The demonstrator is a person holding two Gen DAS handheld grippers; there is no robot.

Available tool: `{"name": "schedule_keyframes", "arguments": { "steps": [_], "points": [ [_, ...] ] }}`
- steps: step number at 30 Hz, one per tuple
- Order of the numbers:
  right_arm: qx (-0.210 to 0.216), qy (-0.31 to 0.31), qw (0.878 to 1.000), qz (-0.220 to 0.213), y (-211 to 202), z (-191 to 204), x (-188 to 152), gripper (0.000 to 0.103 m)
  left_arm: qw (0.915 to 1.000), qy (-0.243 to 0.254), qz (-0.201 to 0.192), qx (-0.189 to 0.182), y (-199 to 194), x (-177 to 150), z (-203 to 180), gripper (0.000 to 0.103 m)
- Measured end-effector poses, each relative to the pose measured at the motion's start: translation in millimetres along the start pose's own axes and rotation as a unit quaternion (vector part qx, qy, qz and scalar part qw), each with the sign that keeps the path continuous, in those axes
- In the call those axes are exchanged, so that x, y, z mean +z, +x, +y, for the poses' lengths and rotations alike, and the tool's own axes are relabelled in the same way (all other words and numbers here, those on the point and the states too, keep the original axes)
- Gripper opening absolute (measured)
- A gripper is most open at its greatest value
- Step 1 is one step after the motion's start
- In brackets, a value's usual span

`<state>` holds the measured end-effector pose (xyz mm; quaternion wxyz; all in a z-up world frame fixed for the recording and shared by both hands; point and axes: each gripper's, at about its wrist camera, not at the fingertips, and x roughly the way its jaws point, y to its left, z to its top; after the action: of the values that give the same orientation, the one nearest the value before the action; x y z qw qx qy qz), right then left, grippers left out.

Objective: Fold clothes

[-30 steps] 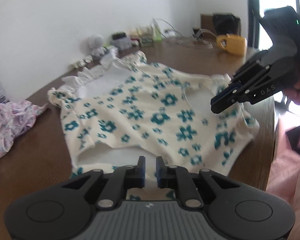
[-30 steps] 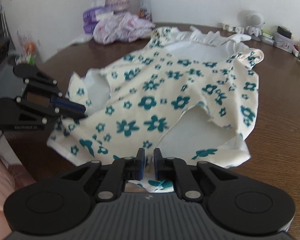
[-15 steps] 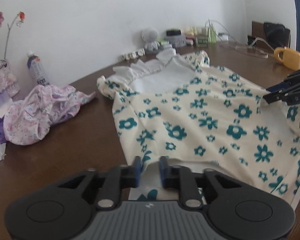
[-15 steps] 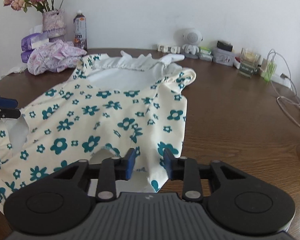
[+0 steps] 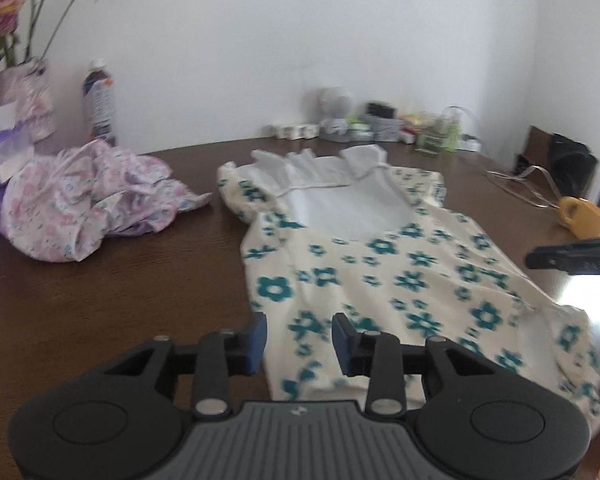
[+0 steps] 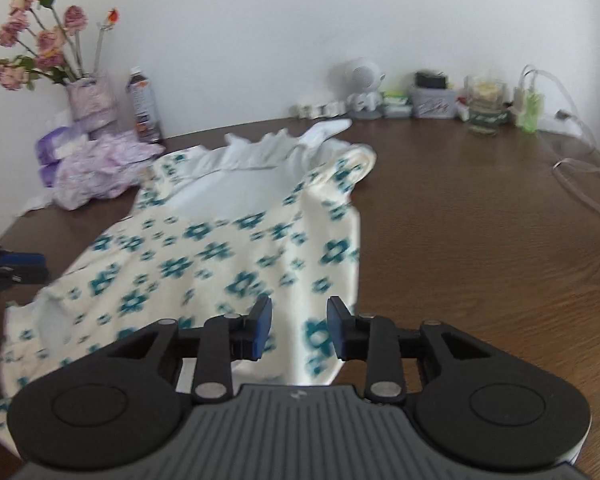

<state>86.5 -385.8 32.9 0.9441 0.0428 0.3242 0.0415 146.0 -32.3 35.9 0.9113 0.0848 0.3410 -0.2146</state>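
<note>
A cream garment with teal flowers (image 5: 396, 272) (image 6: 228, 256) lies spread flat on the brown table (image 5: 100, 292), its white frilled collar at the far end. My left gripper (image 5: 299, 338) is open just above the garment's near left hem, holding nothing. My right gripper (image 6: 299, 328) is open over the near right hem, also empty. In the left wrist view the right gripper (image 5: 572, 258) shows at the right edge, and in the right wrist view the left gripper (image 6: 12, 268) shows at the left edge.
A crumpled pink floral garment (image 5: 88, 204) lies at the left. Behind it stand a vase of flowers (image 6: 88, 100) and a bottle (image 6: 142, 104). Small items (image 6: 440, 98) line the back wall. Cables (image 6: 584, 184) and a yellow object (image 5: 580, 216) sit on the right.
Both grippers opened and let go of the garment's hem, which now lies flat on the table. Both have swung to face the collar end and the wall.
</note>
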Motion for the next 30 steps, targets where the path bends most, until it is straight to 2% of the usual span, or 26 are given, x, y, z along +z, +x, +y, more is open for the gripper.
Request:
{"name": "schedule_keyframes", "arguments": {
  "steps": [3, 5, 8, 9, 11, 12, 13, 21, 22, 25, 27, 29, 30],
  "points": [
    [-0.016, 0.005, 1.0, 0.016, 21, -7, 4, 0.03, 0.9994, -0.035, 0.005, 0.005, 10, 11, 9, 0.03],
    [-0.021, 0.004, 0.999, 0.027, 32, -8, 2, 0.03, 0.9992, -0.034, 0.018, 0.008, 20, 8, 9, 0.03],
    [-0.026, -0.01, 0.999, 0.029, 38, -4, -3, 0.03, 0.9996, -0.014, 0.016, 0.018, 27, 7, 5, 0.03],
    [-0.028, -0.015, 0.999, 0.028, 39, -3, -4, 0.03, 0.9996, -0.008, 0.015, 0.021, 29, 6, 3, 0.026],
    [-0.031, -0.025, 0.999, 0.027, 41, -1, -6, 0.021, 0.9997, 0.014, 0.009, 0.02, 29, 5, -3, 0.009],
    [-0.032, -0.029, 0.999, 0.027, 41, -1, -6, 0.008, 0.9992, 0.029, 0.006, 0.025, 29, 4, -7, 0.002],
    [-0.034, -0.033, 0.999, 0.026, 41, -1, -6, 0.002, 0.9986, 0.043, 0.003, 0.032, 28, 2, -11, 0.002],
    [-0.038, -0.044, 0.998, 0.023, 40, -5, -6, 0.002, 0.9988, 0.037, 0.002, 0.033, 29, 3, -7, 0.002],
    [-0.036, -0.04, 0.998, 0.024, 40, -6, -6, 0.003, 0.9991, 0.029, 0.004, 0.03, 28, 4, -5, 0.004],
    [-0.024, -0.011, 0.999, 0.021, 39, -14, -3, 0.011, 0.9999, -0.002, 0.004, 0.012, 26, 9, 5, 0.019],
    [-0.019, 0.016, 1.0, 0.01, 37, -23, 2, 0.014, 0.9999, -0.009, 0.0, 0.01, 27, 17, 9, 0.023],
    [-0.021, 0.019, 1.0, 0.0, 41, -28, 14, 0.015, 0.9999, -0.004, -0.004, 0.014, 34, 29, 9, 0.023],
    [-0.021, 0.019, 1.0, -0.005, 44, -29, 20, 0.019, 0.9999, -0.007, -0.003, 0.012, 39, 35, 10, 0.025]
  ]
}}
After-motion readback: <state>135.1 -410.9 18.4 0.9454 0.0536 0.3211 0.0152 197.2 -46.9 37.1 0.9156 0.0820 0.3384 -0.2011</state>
